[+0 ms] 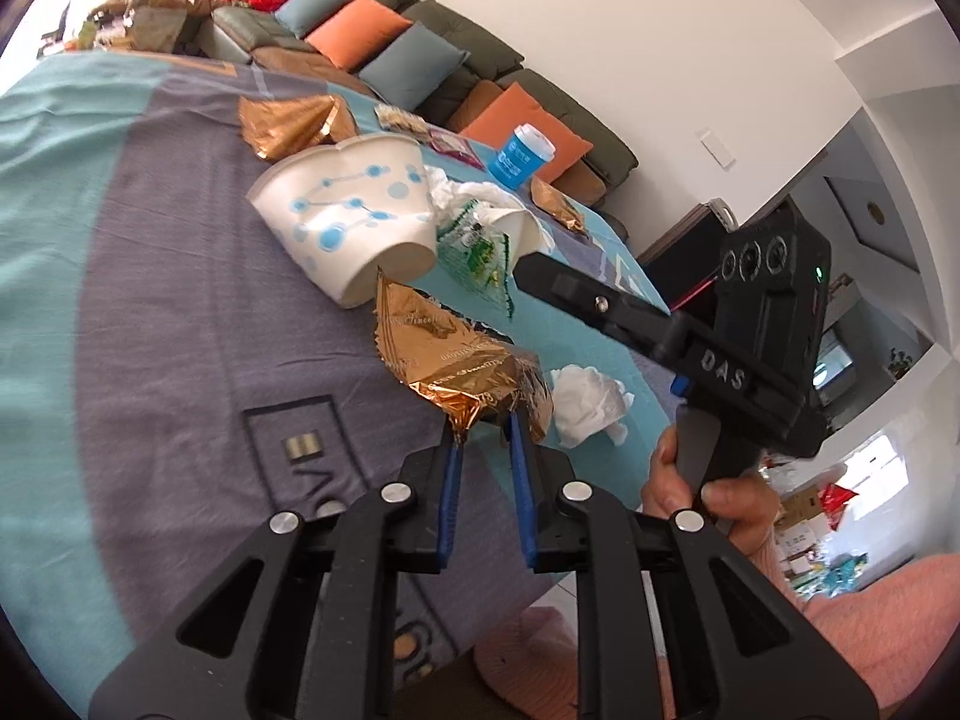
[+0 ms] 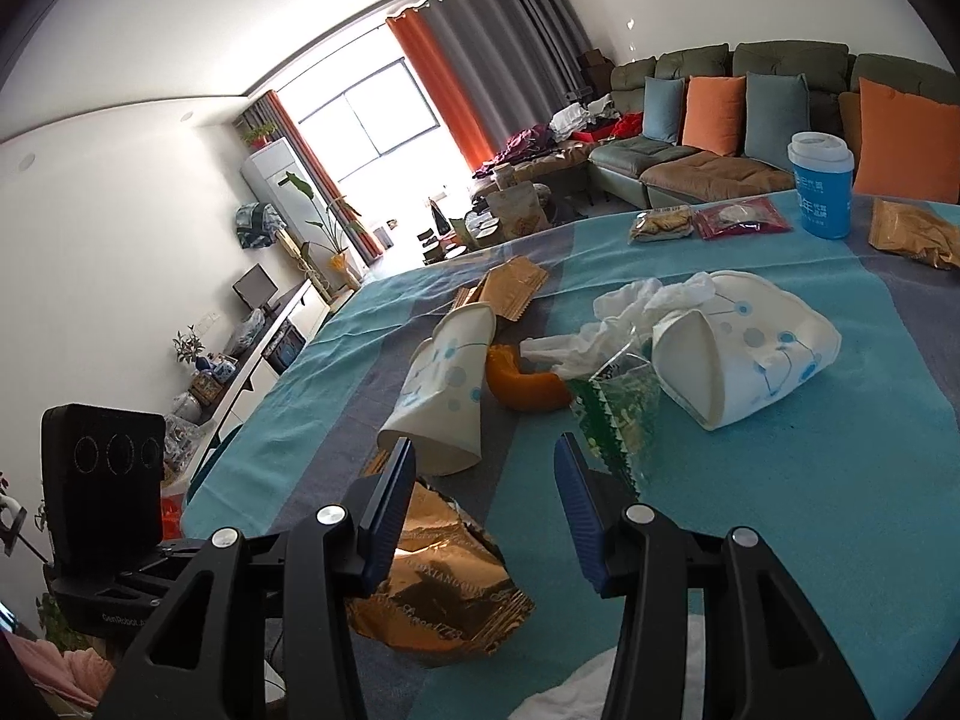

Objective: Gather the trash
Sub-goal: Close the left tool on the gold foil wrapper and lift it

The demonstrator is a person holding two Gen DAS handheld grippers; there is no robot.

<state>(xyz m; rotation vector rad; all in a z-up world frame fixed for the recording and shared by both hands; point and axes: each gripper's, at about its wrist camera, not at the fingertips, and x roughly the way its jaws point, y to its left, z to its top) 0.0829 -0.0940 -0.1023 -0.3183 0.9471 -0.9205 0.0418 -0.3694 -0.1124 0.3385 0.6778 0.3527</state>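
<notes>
- A living room: a table under a teal and grey cloth (image 1: 150, 276), a sofa with orange and blue cushions (image 2: 714, 114) beyond it.
- The left gripper (image 1: 487, 420) has its jaws drawn narrow, pinching the crumpled gold wrapper (image 1: 444, 360) at its near corner.
- The right gripper (image 2: 483, 462) stands half open, nothing between its pads, above the same wrapper.
- Just beyond lie two tipped paper cups (image 2: 441, 396), a green packet (image 2: 618, 420), crumpled tissue (image 1: 591, 405) and orange peel (image 2: 522, 387).
- A blue cup (image 2: 822, 186) stands far right.

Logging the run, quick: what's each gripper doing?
Left gripper: shut on the gold wrapper.
Right gripper: open, nothing held.
</notes>
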